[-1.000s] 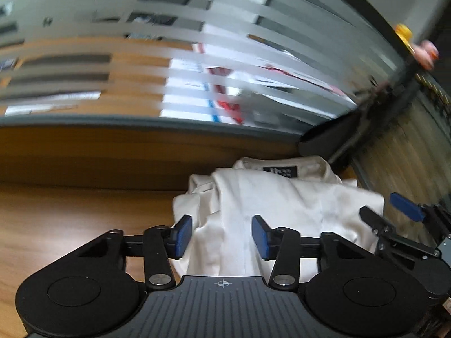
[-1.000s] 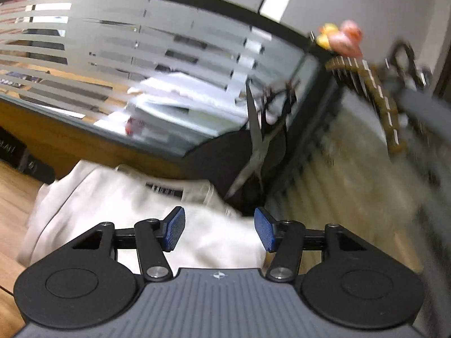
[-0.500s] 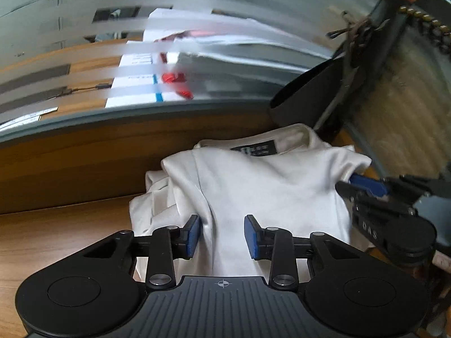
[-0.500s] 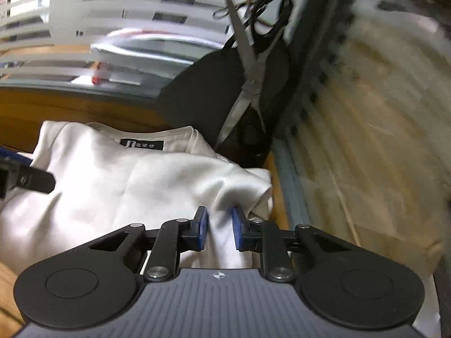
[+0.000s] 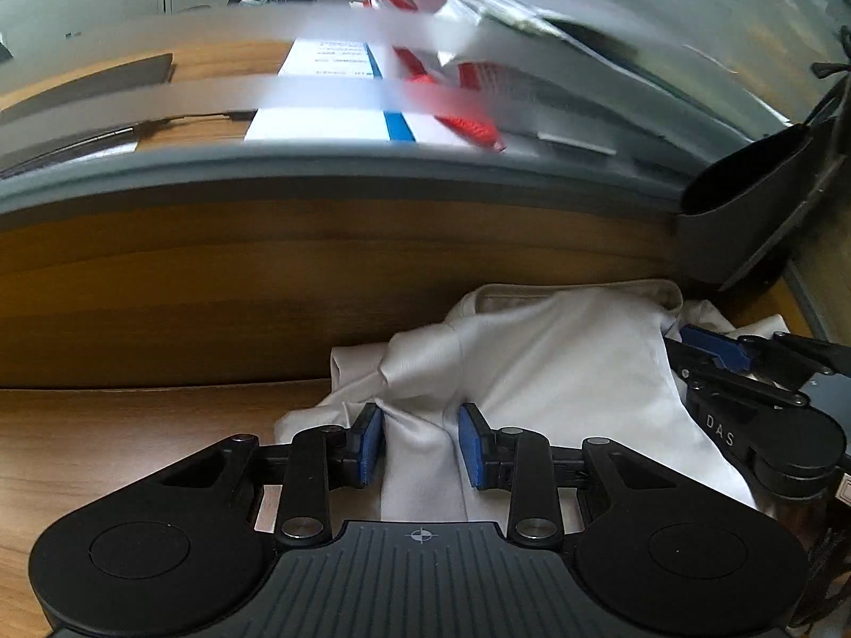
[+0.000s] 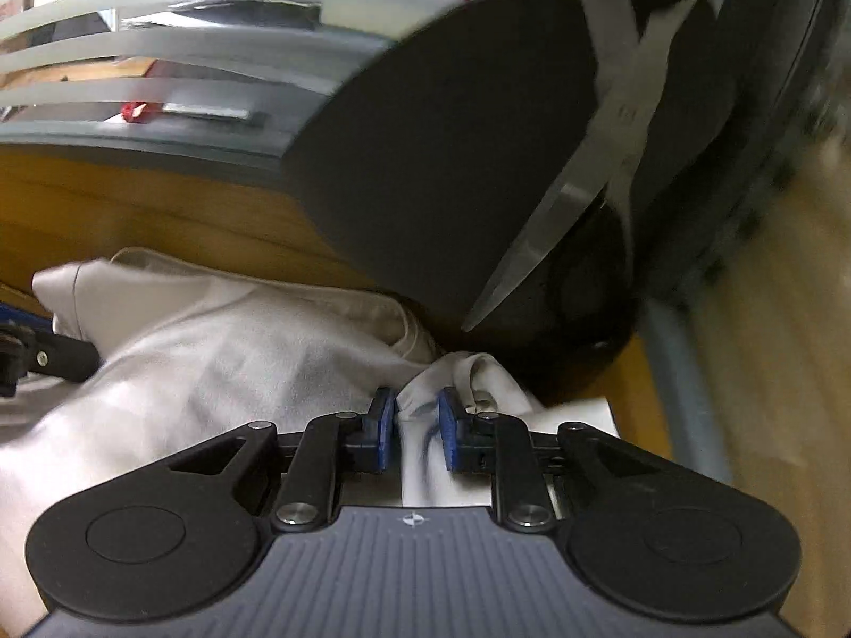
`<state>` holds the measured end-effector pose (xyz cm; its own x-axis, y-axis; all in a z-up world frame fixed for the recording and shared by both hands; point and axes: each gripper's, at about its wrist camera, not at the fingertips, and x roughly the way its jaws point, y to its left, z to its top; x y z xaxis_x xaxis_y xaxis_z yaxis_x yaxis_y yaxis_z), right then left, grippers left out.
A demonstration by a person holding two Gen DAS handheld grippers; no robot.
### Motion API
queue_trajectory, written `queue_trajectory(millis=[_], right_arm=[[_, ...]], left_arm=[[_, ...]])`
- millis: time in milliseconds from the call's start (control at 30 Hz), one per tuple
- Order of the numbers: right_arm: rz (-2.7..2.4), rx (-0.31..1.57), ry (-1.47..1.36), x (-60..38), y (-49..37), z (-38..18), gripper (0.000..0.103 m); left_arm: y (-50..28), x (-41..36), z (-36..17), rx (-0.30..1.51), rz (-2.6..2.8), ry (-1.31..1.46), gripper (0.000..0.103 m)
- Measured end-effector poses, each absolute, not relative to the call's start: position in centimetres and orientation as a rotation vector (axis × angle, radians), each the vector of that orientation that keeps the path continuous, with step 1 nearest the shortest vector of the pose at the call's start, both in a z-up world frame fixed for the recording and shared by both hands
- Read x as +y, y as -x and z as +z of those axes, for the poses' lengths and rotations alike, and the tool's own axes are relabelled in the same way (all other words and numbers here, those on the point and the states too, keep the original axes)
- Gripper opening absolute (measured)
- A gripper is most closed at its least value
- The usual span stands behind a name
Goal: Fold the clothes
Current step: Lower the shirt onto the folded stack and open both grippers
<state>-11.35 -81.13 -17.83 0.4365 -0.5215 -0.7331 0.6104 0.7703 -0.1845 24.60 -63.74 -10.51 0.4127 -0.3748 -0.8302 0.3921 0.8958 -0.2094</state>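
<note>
Scissors (image 6: pixel 595 202) hang against a black holder (image 6: pixel 452 159) above the wooden desk (image 5: pixel 133 452)

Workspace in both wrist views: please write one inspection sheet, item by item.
Surface: brown wooden desk, bare at the left.
Job's things: white cloth shirt, crumpled, collar toward the back panel.
Clutter: steel scissors hanging point down before a black holder.
Grippers: left tongs closed on a shirt fold, having just been closing; right tongs pinch the shirt's right edge, jaws having just been opening slightly.
Cables: nothing seen.
Surroundings: striped frosted glass partition, papers behind it.
</note>
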Motion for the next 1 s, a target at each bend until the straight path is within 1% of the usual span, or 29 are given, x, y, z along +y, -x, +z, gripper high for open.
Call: queue_trajectory(millis=[167, 233, 300, 367, 533, 600, 633, 667, 700, 867, 900, 1000], right_arm=[[-0.7, 0.862, -0.111, -81.1, 11.4, -17.9, 0.023], [-0.724, 0.866, -0.071, -80.3, 11.6, -17.1, 0.028], [-0.763, 0.859, -0.018, -79.1, 12.1, -15.9, 0.039], [-0.812, 0.844, 0.036, -77.8, 12.7, -14.8, 0.042], [-0.828, 0.751, 0.063, -74.9, 14.4, -12.4, 0.04], [-0.814, 0.711, 0.054, -74.2, 14.6, -11.8, 0.029], [-0.797, 0.702, 0.023, -74.4, 14.7, -11.9, 0.029], [-0.794, 0.713, 0.0, -74.7, 14.7, -12.3, 0.028], [-0.79, 0.723, -0.024, -75.1, 14.6, -12.7, 0.026], [-0.783, 0.784, -0.138, -76.9, 14.4, -14.6, 0.025], [-0.786, 0.796, -0.158, -77.3, 14.7, -14.8, 0.024], [-0.777, 0.8, -0.144, -77.4, 15.1, -16.3, 0.024]], left_arm=[[-24.6, -63.1, -10.2, 1.042, -0.484, 0.005, 0.036], [-24.3, -62.4, -9.4, 1.027, -0.483, 0.022, 0.035], [-23.7, -61.4, -8.4, 1.011, -0.478, 0.038, 0.035], [-22.8, -60.5, -7.2, 0.984, -0.474, 0.057, 0.034], [-20.8, -59.9, -4.5, 0.876, -0.508, 0.06, 0.034], [-20.9, -60.6, -4.1, 0.855, -0.545, 0.042, 0.034], [-21.0, -61.0, -4.2, 0.854, -0.558, 0.034, 0.034], [-21.1, -61.4, -4.3, 0.854, -0.565, 0.026, 0.034], [-21.2, -61.8, -4.5, 0.858, -0.573, 0.02, 0.034], [-22.6, -64.2, -7.0, 0.928, -0.551, -0.025, 0.034], [-22.8, -64.3, -7.6, 0.946, -0.542, -0.033, 0.034], [-23.5, -64.3, -8.9, 0.985, -0.521, -0.044, 0.034]])
